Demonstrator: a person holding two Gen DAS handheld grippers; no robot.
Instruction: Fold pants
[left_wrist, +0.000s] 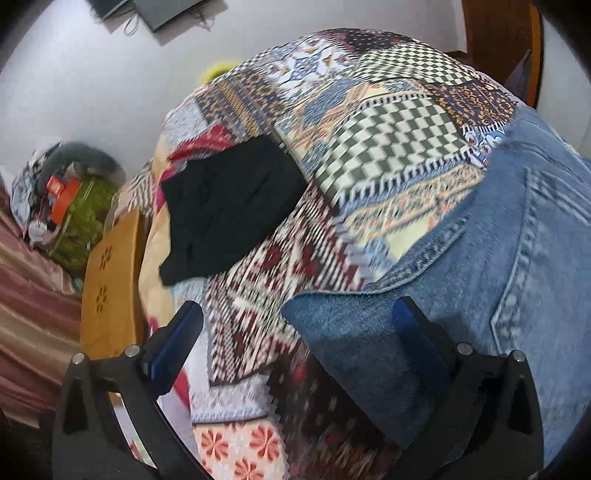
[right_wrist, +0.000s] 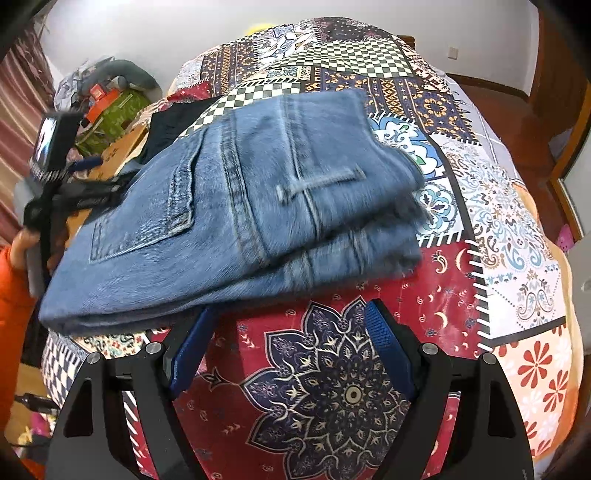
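Observation:
Blue jeans (right_wrist: 240, 206) lie folded into a thick stack on the patchwork quilt (right_wrist: 351, 387), back pocket and belt loop facing up. My right gripper (right_wrist: 291, 332) is open over a red quilt patch, just short of the stack's near edge and holding nothing. In the left wrist view the jeans (left_wrist: 498, 240) fill the right side. My left gripper (left_wrist: 295, 325) is open wide, with the denim's near left corner lying loose between its fingers and not pinched. A hand in an orange sleeve (right_wrist: 14, 266) holds that gripper at the stack's left end.
A folded black garment (left_wrist: 229, 210) lies on the quilt beyond the jeans. A wooden bed board (left_wrist: 110, 277) and a pile of clutter (left_wrist: 74, 192) stand to the left against the white wall. Wood floor (right_wrist: 517, 122) lies off the bed's right edge.

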